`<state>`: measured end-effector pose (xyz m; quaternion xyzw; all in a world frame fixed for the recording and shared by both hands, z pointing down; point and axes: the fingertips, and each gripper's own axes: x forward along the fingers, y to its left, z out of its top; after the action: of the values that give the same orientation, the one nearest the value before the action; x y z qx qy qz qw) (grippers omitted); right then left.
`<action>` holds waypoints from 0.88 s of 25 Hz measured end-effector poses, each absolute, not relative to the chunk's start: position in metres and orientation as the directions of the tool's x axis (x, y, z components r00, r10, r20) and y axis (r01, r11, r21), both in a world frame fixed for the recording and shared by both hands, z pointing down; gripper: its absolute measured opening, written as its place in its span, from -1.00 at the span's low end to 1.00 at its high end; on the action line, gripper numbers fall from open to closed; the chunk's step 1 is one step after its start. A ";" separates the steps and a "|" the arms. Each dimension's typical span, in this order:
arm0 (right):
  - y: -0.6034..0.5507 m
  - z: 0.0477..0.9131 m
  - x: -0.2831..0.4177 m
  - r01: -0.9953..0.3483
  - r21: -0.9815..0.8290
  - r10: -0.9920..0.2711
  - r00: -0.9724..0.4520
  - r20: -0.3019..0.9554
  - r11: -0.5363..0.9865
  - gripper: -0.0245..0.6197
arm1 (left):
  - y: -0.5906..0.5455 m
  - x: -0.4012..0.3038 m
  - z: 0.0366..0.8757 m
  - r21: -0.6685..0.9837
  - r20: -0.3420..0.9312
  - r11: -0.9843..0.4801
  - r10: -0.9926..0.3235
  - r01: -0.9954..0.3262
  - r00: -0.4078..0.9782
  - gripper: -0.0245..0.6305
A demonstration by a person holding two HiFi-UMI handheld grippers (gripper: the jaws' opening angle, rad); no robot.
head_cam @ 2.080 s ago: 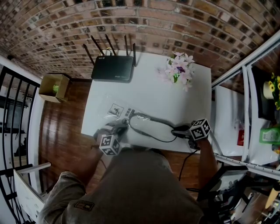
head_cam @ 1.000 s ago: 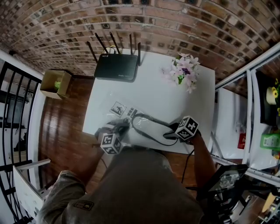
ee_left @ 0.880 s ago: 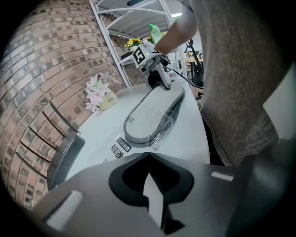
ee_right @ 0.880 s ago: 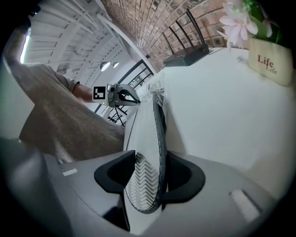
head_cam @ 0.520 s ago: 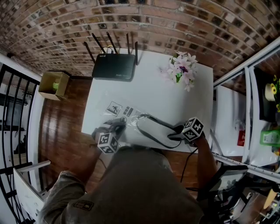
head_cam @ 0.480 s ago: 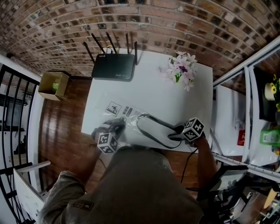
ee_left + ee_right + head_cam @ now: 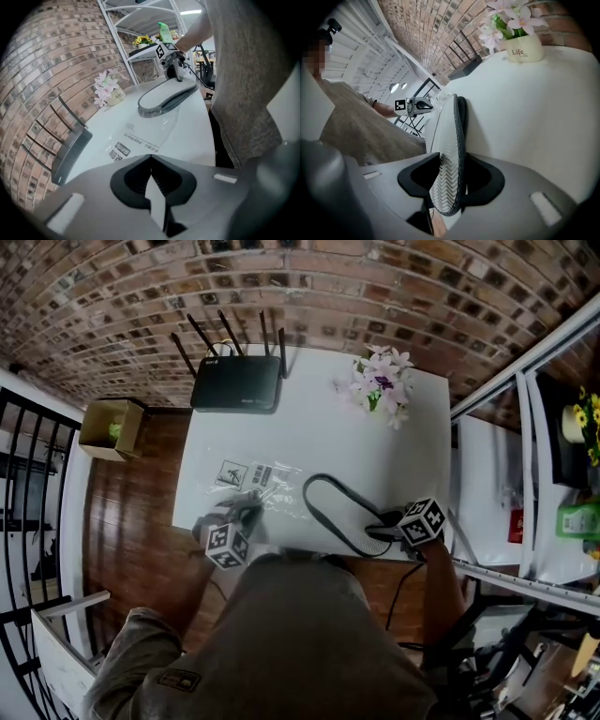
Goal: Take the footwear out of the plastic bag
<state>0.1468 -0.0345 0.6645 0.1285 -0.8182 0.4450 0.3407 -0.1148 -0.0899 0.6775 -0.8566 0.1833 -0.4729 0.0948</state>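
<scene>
Slipper (image 7: 341, 517): pale zigzag sole, dark rim. It lies on the near right part of the white counter (image 7: 356, 442), its left end just beside the plastic bag (image 7: 255, 482).
Right hand-held gripper (image 7: 449, 185): jaws have just been closing and are clamped on the slipper's right end, with the sole on edge between them.
Plastic bag: clear, with printed labels, lying flat to the slipper's left.
Left hand-held gripper (image 7: 151, 161): jaws pressed together at the bag's near edge.
Far side of counter: black router (image 7: 236, 382) and potted pink flowers (image 7: 380, 385).
</scene>
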 end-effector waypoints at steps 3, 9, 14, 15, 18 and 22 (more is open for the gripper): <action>-0.035 0.664 0.152 -0.549 -0.637 0.036 -0.742 0.670 0.542 -0.41 | -0.091 -0.118 0.678 -0.342 0.772 -0.910 -0.414 -0.235 0.482 -0.92; -0.043 0.663 0.163 -0.640 -0.638 -0.123 -0.741 0.660 0.429 -0.42 | -0.091 -0.121 0.680 -0.328 0.770 -0.906 -0.421 -0.269 0.479 -0.92; -0.046 0.657 0.170 -0.716 -0.630 -0.284 -0.698 0.657 0.302 -0.42 | -0.089 -0.118 0.673 -0.320 0.748 -0.894 -0.442 -0.314 0.495 -0.92; -0.048 0.657 0.171 -0.729 -0.626 -0.316 -0.684 0.658 0.276 -0.42 | -0.089 -0.116 0.672 -0.316 0.743 -0.894 -0.442 -0.319 0.502 -0.92; -0.052 0.657 0.176 -0.767 -0.612 -0.406 -0.630 0.662 0.193 -0.42 | -0.087 -0.110 0.671 -0.303 0.735 -0.896 -0.437 -0.326 0.518 -0.92; -0.050 0.664 0.175 -0.766 -0.638 -0.469 -0.591 0.656 0.072 -0.42 | -0.084 -0.103 0.669 -0.291 0.731 -0.898 -0.431 -0.329 0.529 -0.92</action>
<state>0.1748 -0.0497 0.6639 0.4298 -0.7186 0.5282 0.1408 -0.1028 -0.0844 0.6686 -0.8723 0.2178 -0.4337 0.0587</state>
